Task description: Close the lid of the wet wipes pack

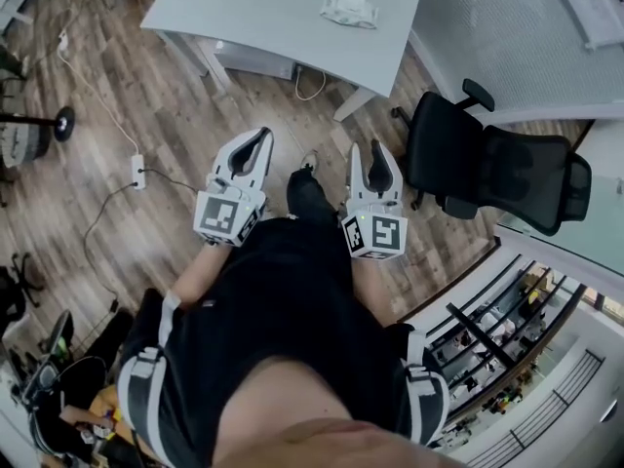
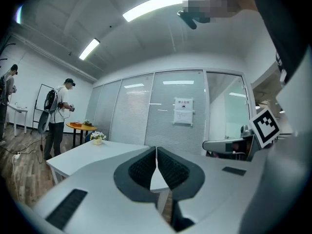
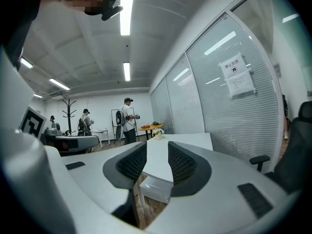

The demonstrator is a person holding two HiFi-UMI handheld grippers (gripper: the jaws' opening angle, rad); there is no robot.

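Wipes pack (image 1: 349,10) lies on table (image 1: 263,18); left claw (image 1: 259,136) closed, empty; right claw (image 1: 368,148) parted, empty

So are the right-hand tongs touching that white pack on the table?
Apart. The head view shows the right tongs over the wooden floor, well short of the table where the white pack lies.

Black shirt (image 1: 283,291), grey-white left gripper (image 1: 255,136) and right gripper (image 1: 368,149), square-marker cubes (image 1: 226,218), dark ribbed pads (image 2: 142,169)
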